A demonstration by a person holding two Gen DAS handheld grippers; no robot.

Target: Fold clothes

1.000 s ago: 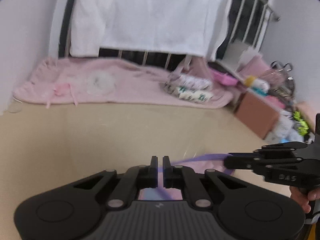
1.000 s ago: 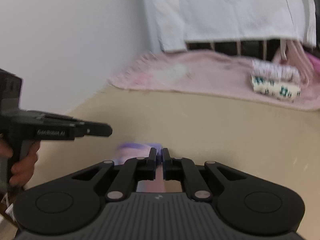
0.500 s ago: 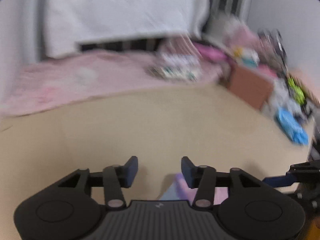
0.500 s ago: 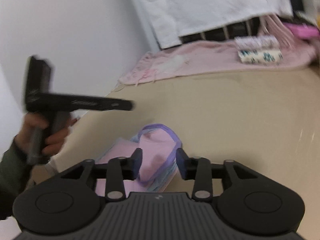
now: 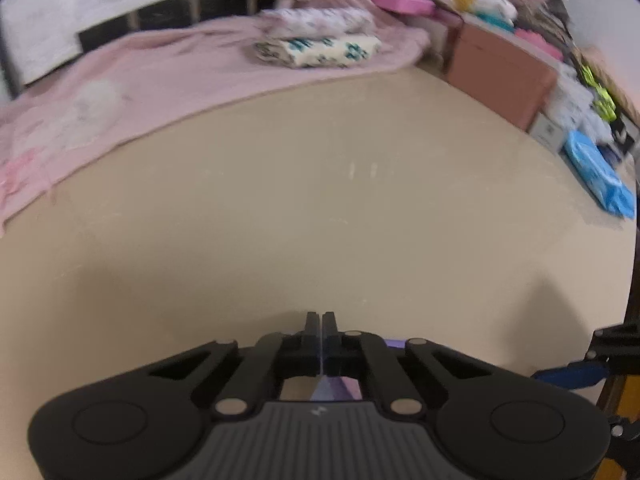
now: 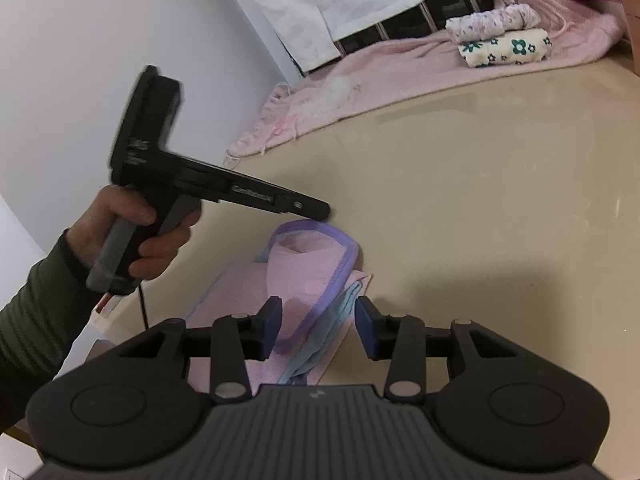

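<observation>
Left gripper [image 5: 322,322]: fingers clenched together, nothing visibly between them. Right gripper [image 6: 317,326]: released, fingers spread over the folded pink cloth garment with purple trim [image 6: 304,276], which lies at the near left edge of the beige tabletop [image 6: 480,184].

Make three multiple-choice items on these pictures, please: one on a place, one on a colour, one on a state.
1. Where do the two folded flowered cloths lie?
A. on the fluffy pink blanket
B. on a brown box
C. on the bare floor

2. What colour is the trim of the soft pink garment?
A. green
B. purple
C. black

3. How do the jaws of the right tool stand?
A. shut on the garment
B. shut on nothing
C. open

Key:
1 A, they are stacked on the blanket at the far side.
2 B, a purple band runs along its edge.
3 C, a wide gap shows between its fingers, above the garment.
</observation>
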